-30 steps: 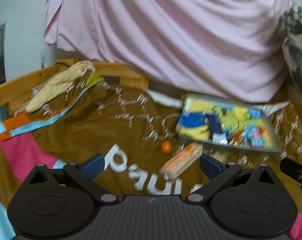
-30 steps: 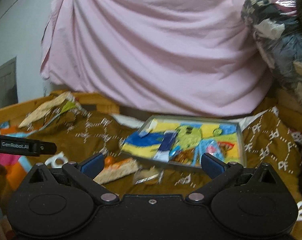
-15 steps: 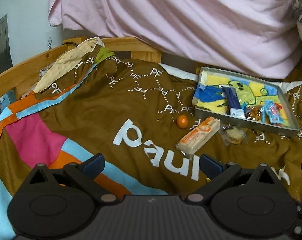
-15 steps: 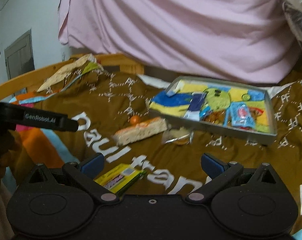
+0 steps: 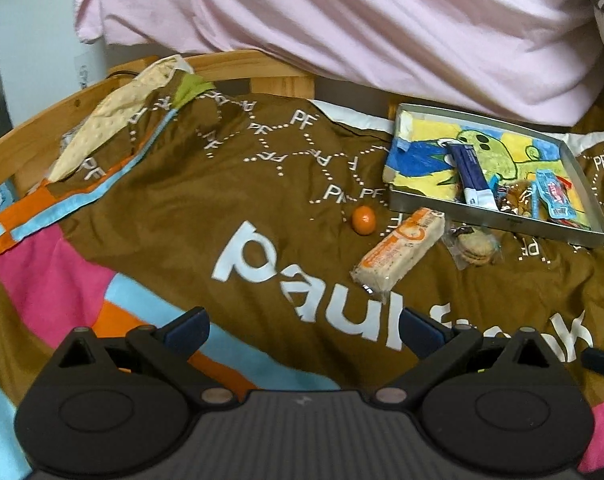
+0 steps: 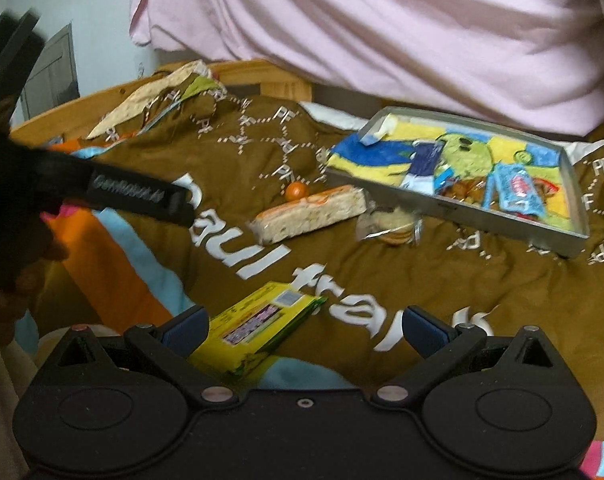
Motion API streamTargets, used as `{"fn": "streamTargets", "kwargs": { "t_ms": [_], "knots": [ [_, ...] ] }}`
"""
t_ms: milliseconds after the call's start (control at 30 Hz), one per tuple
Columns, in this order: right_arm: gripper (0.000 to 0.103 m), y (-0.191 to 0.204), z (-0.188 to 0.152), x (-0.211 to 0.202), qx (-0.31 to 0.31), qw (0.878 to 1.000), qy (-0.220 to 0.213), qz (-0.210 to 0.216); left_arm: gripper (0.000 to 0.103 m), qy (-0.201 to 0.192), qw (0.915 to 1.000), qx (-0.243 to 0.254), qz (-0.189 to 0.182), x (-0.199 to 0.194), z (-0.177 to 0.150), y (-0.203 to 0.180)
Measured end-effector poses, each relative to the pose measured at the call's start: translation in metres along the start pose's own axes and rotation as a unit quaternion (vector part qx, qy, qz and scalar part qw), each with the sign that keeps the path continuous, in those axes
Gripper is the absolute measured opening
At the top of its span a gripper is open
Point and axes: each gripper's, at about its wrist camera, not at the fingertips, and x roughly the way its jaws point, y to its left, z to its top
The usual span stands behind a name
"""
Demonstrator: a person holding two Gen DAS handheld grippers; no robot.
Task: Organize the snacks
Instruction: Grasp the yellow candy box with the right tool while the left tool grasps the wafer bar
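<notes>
On the brown blanket (image 5: 222,184), an orange-and-white snack bar (image 5: 400,254), an orange ball (image 5: 364,220) and a wrapped cookie (image 5: 476,246) are seen just beside the metal tray (image 5: 502,216). Only from the right wrist is a yellow-green box (image 6: 258,322) shown, between the wide-open, empty right gripper (image 6: 304,326) fingers. The left gripper (image 5: 302,326) is likewise spread wide and empty.

The blanket (image 5: 206,184) was brown with white dotted hexagons, "PF" marks and large white lettering, plus pink, orange and light-blue blocks at 8 o'clock. The grey metal tray (image 5: 502,216) held a yellow, blue and green drawing. Nearby lay an orange ball (image 5: 364,220), an orange-and-white bar wrapper (image 5: 400,252) and a yellow-green packet (image 6: 258,324).
</notes>
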Motion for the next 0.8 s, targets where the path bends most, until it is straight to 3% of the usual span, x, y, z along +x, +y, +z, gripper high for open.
{"fn": "streamTargets", "kwargs": {
  "t_ms": [300,467,800],
  "knots": [
    [0.102,0.021,-0.001,0.035,0.0,0.999,0.033,0.027,0.103,0.001,0.9991,0.026,-0.035,0.033,0.02,-0.008],
    [0.102,0.03,-0.002,0.057,0.007,0.999,0.046,0.015,0.103,-0.004,0.9971,0.042,-0.063,0.063,0.031,-0.014],
    [0.082,0.029,-0.005,0.061,-0.005,0.999,0.044,-0.003,0.103,-0.01,0.9902,0.087,-0.109,0.108,0.036,-0.03]
  ]
}}
